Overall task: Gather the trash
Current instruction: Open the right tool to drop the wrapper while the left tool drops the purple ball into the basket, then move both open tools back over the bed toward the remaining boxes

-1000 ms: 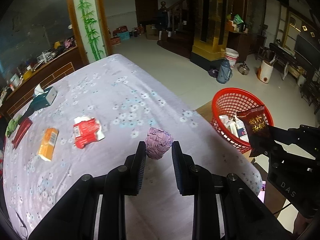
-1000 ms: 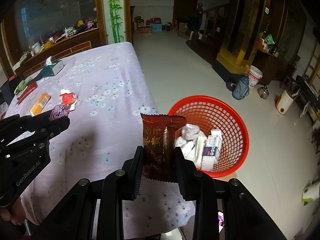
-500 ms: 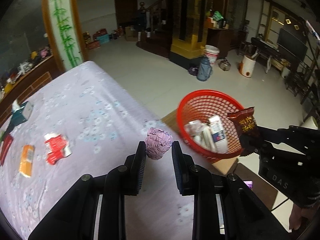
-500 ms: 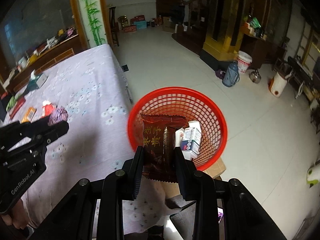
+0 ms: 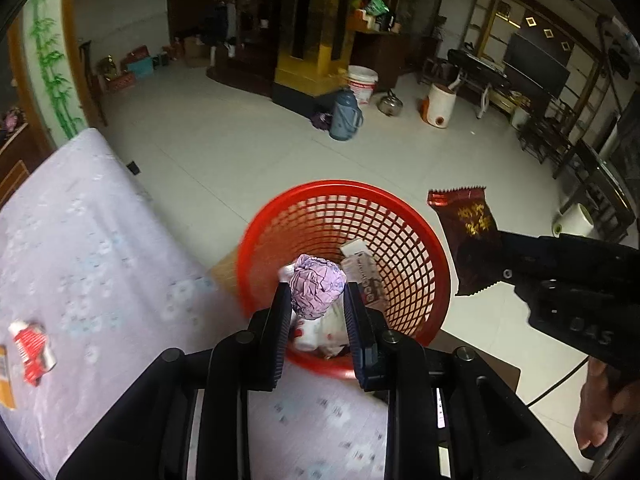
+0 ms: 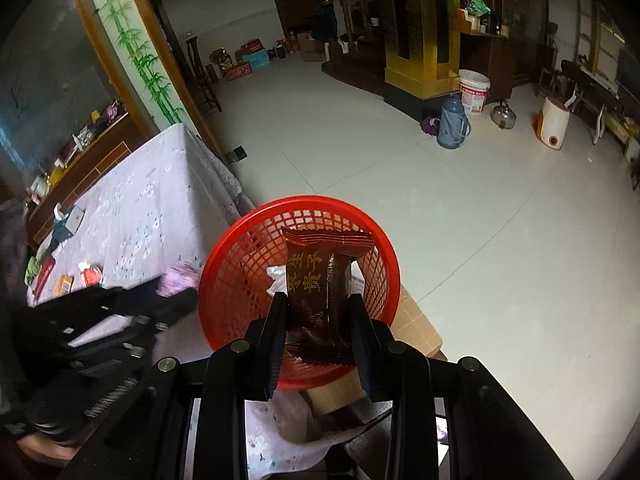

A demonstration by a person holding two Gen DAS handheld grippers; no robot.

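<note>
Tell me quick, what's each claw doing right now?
Left gripper: shut on the purple paper ball.
Right gripper: shut on the brown snack wrapper.

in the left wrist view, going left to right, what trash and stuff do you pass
Orange packet → red wrapper → purple paper ball in the left gripper, over the red basket → brown wrapper → right gripper.

Floor items, far side of room.
We list a blue thermos point(image 6: 453, 127), white bucket point(image 6: 473, 96), metal kettle point(image 6: 504, 116) and bamboo-painted pillar point(image 6: 136, 54).
</note>
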